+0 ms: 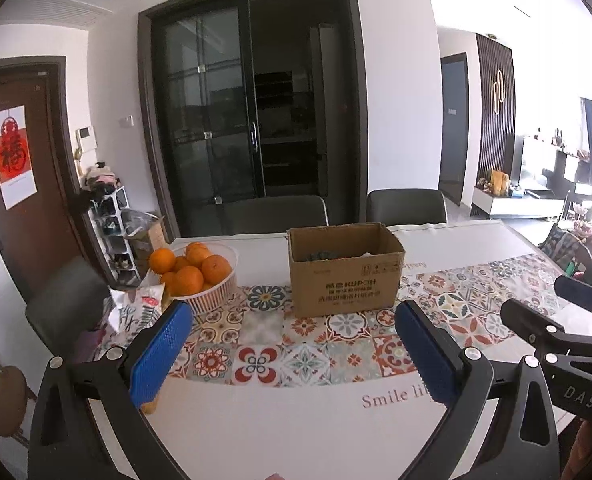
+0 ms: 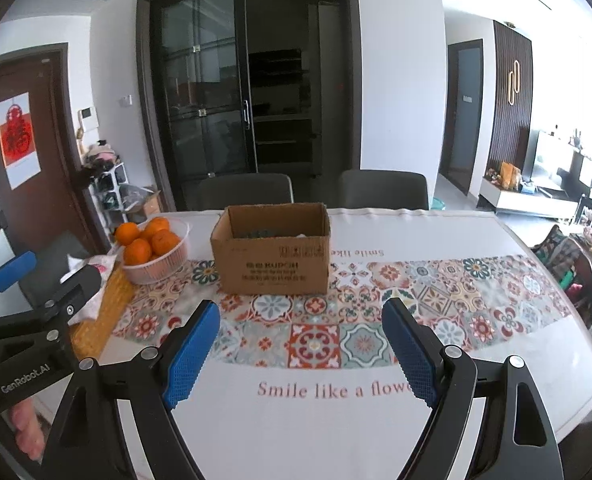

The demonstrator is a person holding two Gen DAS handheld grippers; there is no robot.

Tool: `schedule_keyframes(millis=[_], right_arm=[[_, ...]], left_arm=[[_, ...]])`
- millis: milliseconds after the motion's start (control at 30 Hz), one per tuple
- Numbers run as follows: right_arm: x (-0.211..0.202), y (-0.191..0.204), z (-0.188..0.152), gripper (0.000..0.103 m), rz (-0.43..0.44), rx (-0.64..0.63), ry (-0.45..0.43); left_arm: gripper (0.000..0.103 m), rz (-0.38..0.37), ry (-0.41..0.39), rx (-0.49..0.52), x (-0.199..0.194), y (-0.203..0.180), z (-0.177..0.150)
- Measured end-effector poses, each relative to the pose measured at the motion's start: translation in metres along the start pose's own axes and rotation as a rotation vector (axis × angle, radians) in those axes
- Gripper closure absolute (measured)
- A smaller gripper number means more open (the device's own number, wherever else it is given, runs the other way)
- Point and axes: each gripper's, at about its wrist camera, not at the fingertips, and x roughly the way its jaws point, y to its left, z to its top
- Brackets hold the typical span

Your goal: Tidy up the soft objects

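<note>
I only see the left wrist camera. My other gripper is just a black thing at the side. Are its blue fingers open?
Observer: Yes. In the right wrist view the right gripper holds its blue fingers wide apart, with nothing between them.
Operator: The pink words near me stop at "Smile li". What comes next?
Observer: On the white tablecloth with the tiled flower band they read "Smile like a flow", then one finger covers the rest.
Operator: Is anything written on my gripper?
Observer: Yes. The black body of the left gripper carries "GenRobot.AI" in white letters.
</note>
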Motion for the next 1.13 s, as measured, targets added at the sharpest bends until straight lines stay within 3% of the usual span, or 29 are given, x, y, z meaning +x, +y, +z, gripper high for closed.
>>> schedule_keyframes(millis=[533,1133], right_arm=[[-0.072,-0.008,-0.035,0.019,-0.006,0.012,-0.049],[-0.096,-0.010,-0.038,0.019,-0.025,0.018,-0.086]], left_arm=[[0.000,-0.004,-0.062,0.018,-0.071,-0.012,-0.018],[0.000,-0.041,-0.071,0.011,-0.080,-0.014,-0.016]])
